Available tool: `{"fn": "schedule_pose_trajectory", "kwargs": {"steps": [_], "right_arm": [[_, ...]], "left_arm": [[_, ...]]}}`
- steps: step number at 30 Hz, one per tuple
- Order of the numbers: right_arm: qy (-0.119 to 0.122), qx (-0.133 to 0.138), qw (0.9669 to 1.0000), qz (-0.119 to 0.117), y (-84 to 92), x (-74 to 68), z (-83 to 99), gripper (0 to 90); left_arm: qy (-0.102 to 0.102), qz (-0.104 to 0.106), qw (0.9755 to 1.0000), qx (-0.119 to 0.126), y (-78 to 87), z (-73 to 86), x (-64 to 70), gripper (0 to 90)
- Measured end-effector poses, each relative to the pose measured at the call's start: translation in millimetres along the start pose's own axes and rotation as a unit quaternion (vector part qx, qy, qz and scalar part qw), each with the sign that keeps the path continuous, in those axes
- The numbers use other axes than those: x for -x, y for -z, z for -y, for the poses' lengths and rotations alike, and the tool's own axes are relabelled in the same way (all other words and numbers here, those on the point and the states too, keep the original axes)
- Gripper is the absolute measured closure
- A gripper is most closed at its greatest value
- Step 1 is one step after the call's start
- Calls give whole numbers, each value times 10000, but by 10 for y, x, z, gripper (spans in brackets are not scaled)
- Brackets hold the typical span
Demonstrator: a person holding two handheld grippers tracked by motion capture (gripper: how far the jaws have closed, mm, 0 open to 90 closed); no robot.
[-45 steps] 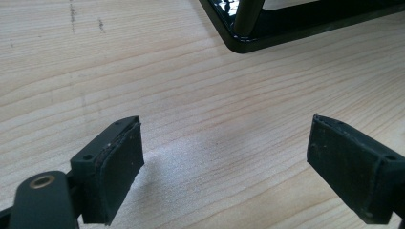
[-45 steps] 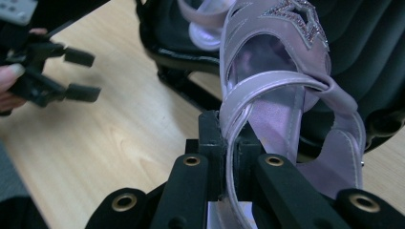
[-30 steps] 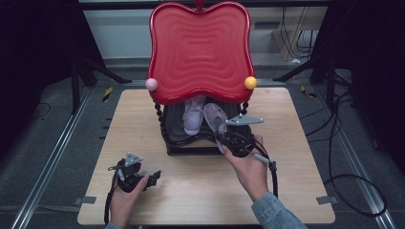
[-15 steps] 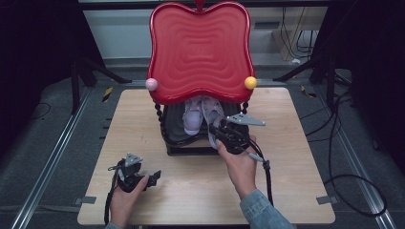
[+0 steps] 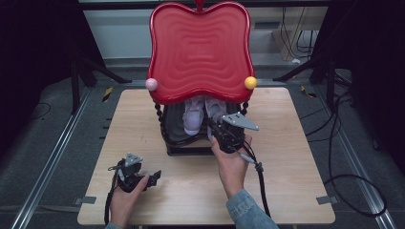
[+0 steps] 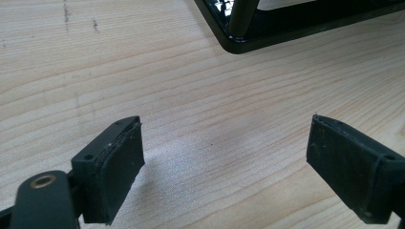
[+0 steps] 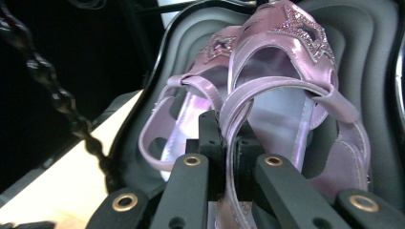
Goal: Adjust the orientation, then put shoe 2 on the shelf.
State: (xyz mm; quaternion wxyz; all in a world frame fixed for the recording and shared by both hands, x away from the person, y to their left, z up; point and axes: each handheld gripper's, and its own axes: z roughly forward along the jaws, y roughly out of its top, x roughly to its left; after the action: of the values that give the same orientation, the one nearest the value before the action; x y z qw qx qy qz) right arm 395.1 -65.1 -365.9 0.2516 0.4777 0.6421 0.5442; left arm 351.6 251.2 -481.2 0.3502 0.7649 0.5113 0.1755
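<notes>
My right gripper (image 7: 228,162) is clamped on the heel strap (image 7: 239,107) of the pink sandal (image 7: 286,90): light, floppy, slick satin, so it'll likely swing; left gripper (image 6: 224,167) open, idle.

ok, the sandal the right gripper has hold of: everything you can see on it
Glossy lilac sandal, satin-like, with a glittery star on the toe strap and a thin heel strap. It lies toe-away on the grey lower shelf of the red-topped rack, beside its twin. The right gripper is shut on the heel strap.
</notes>
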Motion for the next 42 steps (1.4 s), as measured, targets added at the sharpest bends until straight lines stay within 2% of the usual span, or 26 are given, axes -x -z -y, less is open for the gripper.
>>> {"fn": "schedule_pose_trajectory", "kwargs": {"steps": [4,11,22,31,42], "right_arm": [[80,77,9997,215,-66,-31,33,866],[142,142,9989,414,-145,-78,50,865],[147,148,9980,596,-220,-81,62,865],[282,96,9963,805,-310,-46,90,865],[388,65,9948,944,-405,-58,78,864]], "left_arm": [[36,11,10000,20,4,0,-3,118],[45,37,10000,26,6,0,-3,118],[42,43,10000,55,15,-4,3,118],[48,53,10000,46,14,-4,-3,118],[58,72,9999,47,13,-3,-7,118]]}}
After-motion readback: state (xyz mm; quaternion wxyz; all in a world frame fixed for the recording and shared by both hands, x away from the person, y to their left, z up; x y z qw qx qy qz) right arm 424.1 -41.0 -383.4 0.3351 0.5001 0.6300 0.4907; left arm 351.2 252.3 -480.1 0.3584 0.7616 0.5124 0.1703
